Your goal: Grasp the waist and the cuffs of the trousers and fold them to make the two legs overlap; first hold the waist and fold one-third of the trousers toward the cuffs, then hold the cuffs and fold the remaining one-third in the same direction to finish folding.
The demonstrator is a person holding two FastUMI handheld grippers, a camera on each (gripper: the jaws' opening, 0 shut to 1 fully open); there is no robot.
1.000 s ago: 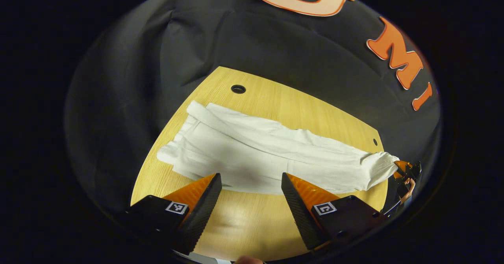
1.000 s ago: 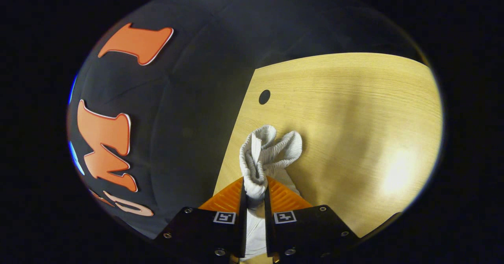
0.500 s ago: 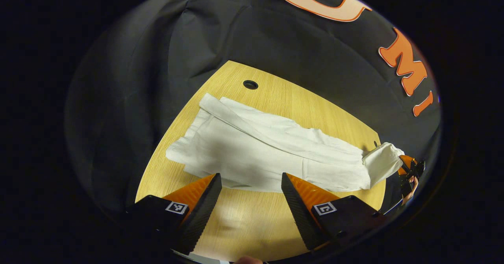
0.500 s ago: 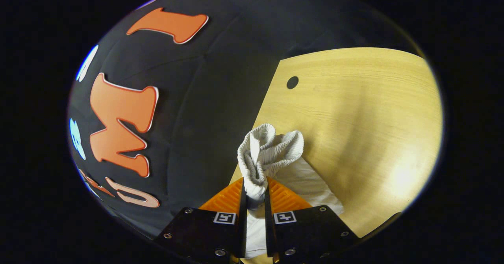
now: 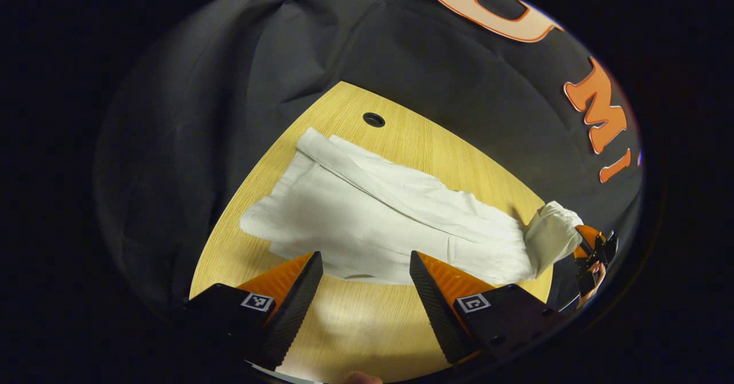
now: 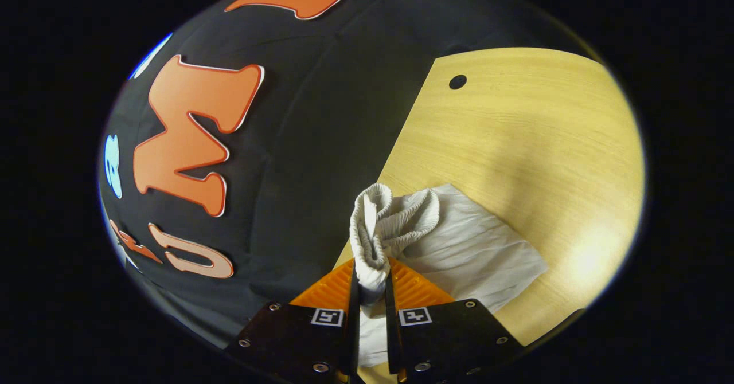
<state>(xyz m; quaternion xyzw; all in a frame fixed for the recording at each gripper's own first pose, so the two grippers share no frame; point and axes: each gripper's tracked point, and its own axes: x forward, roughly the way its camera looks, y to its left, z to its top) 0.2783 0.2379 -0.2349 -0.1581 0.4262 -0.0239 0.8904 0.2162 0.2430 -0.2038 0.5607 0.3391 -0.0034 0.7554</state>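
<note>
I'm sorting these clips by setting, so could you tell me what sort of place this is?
Probably a staged recording booth, not a home: black cloth wall drapes behind a bare wooden table with cable holes, and white trousers lie on it, one end pinched in the right claw.

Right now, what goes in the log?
right gripper: shut on waist, lifted | left gripper: open, holding nothing | trousers: on table

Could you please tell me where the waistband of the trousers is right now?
The waistband is bunched between the right gripper's fingers, lifted beside the table's edge.
</note>
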